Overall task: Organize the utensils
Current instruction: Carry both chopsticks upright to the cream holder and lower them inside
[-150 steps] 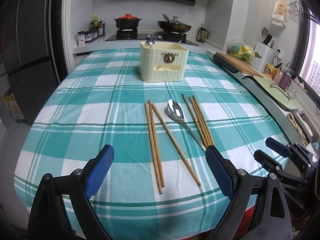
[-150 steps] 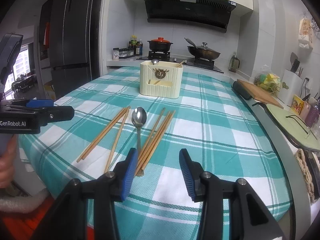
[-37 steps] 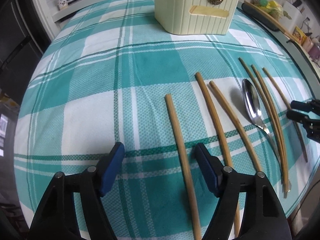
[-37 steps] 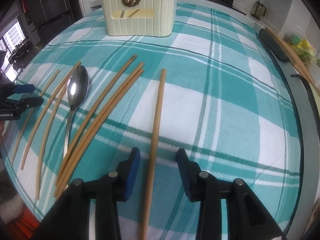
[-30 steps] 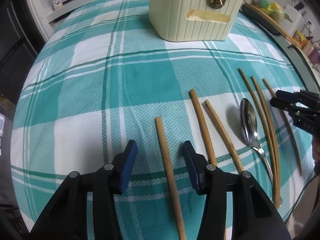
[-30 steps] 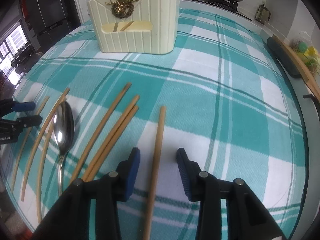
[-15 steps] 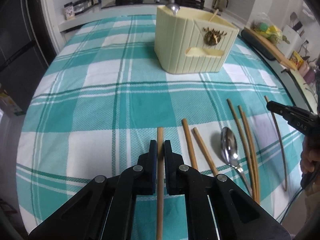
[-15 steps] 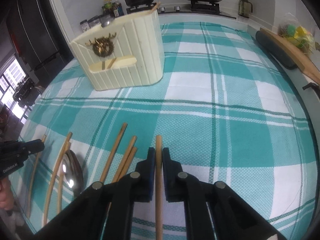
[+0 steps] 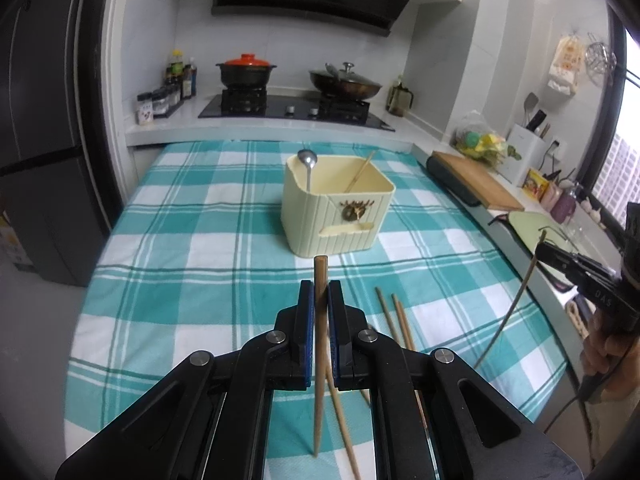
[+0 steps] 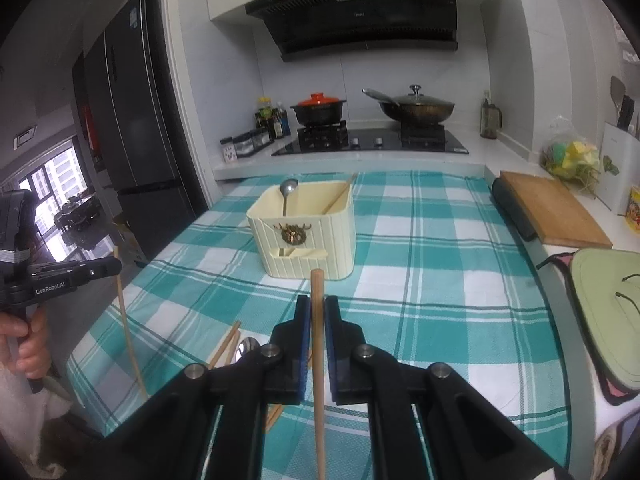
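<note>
The left hand-held gripper (image 9: 321,304) and right hand-held gripper (image 10: 316,320) are alike: black angular linkage arms, round silver screws at the joints, blue pads (image 9: 307,312) inside the fingers. The left one's side bears white "GenRobot.AI" lettering.

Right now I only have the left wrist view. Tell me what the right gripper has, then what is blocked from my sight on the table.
Observer: The right gripper is shut on a chopstick. Blue pads press both its sides, and its end pokes out toward the holder.
Operator: Now the table.
Observer: A spoon lies on the cloth beside two loose chopsticks. It is partly hidden under the right gripper.
</note>
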A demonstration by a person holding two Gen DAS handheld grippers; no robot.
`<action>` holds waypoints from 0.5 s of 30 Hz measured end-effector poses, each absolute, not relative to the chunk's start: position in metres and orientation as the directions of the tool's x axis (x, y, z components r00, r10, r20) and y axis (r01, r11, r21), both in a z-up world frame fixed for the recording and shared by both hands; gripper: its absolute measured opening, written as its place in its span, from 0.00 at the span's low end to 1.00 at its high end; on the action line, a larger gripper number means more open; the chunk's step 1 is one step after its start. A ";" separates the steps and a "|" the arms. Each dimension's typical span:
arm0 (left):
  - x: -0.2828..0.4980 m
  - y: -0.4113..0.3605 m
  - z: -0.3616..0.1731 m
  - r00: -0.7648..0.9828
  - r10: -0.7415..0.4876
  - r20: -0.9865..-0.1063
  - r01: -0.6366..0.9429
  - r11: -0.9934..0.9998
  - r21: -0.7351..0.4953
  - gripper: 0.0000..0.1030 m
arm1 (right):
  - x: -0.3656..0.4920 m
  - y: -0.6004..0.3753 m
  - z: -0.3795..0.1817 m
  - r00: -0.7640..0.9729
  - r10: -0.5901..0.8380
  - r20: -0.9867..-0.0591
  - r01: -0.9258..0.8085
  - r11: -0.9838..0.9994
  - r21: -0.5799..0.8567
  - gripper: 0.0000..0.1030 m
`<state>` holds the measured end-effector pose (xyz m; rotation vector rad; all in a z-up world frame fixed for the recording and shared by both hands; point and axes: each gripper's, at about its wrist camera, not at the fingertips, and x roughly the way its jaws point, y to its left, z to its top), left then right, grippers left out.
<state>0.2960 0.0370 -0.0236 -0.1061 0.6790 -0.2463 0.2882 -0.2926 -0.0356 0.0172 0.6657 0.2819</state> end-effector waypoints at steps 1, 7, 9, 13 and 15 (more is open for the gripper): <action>0.294 0.038 -0.020 0.758 -0.263 -0.597 0.191 0.964 -0.182 0.05 | 0.284 -0.291 -0.030 0.763 0.262 -0.591 -0.254 0.962 0.099 0.07; 0.300 0.037 -0.001 0.778 -0.263 -0.571 0.192 0.964 -0.182 0.05 | 0.280 -0.283 -0.008 0.815 0.248 -0.523 -0.241 0.967 0.083 0.07; 0.303 0.038 0.009 0.788 -0.258 -0.559 0.193 0.966 -0.173 0.05 | 0.286 -0.283 -0.003 0.819 0.247 -0.518 -0.238 0.968 0.085 0.07; 0.318 0.041 0.031 0.798 -0.270 -0.538 0.200 0.962 -0.185 0.05 | 0.302 -0.285 0.012 0.831 0.238 -0.504 -0.233 0.970 0.073 0.07; 0.330 0.041 0.044 0.803 -0.275 -0.530 0.206 0.961 -0.185 0.05 | 0.314 -0.286 0.020 0.832 0.239 -0.501 -0.232 0.970 0.078 0.07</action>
